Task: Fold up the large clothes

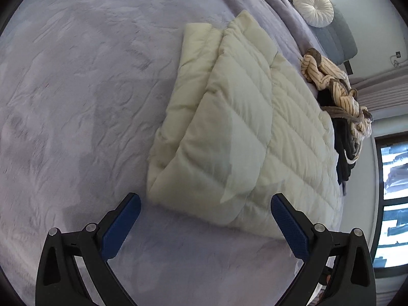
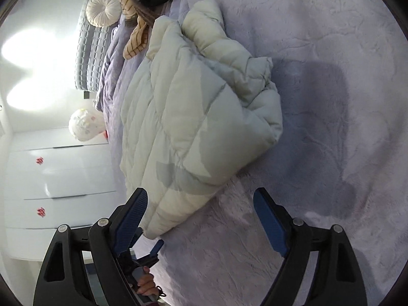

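Observation:
A cream quilted puffer jacket [image 1: 237,137] lies folded into a thick bundle on the lilac plush bedspread [image 1: 76,102]. My left gripper [image 1: 205,204] is open and empty, its blue-padded fingers spread just in front of the jacket's near edge. In the right wrist view the same jacket [image 2: 193,117] lies ahead. My right gripper [image 2: 200,201] is open and empty, its left finger beside the jacket's near corner. The left gripper's tip [image 2: 155,247] and the hand holding it show low in that view.
A pile of striped cream and black clothes [image 1: 339,97] lies beyond the jacket near the bed's edge. A round white cushion [image 1: 313,7] and a grey headboard [image 1: 339,33] stand at the bed's head. White drawers [image 2: 58,178] and a window [image 1: 394,204] flank the bed.

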The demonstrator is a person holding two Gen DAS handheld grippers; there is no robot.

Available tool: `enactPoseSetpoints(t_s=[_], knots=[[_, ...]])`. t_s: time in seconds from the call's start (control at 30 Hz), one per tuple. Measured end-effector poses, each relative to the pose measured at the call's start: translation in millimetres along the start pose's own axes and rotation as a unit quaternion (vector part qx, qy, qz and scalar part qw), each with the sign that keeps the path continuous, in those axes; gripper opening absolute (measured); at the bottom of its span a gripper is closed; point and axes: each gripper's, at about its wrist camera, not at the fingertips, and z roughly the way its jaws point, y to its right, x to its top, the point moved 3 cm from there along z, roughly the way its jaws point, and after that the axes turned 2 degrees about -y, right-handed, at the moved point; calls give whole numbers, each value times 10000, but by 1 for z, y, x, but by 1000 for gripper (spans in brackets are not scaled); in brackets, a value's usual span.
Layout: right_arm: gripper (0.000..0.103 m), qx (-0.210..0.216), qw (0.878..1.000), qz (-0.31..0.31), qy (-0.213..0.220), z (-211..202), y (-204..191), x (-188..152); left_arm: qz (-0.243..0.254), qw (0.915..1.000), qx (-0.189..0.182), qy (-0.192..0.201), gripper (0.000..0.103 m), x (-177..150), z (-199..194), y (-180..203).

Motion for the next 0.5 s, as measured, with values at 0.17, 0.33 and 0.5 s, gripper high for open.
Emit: enactPoseSetpoints(t_s=[0.17,0.33,0.5], knots=[[87,317,9990,252,182,6,6,20,-25,9998,-13,183,102,24,9,5],[87,578,9973,401,207,19,11,40,-157,9995,-60,273,102,47,20,7],[87,571,9970,491,152,31,18,54,-229,9993,-101,260,102,58,33,10]])
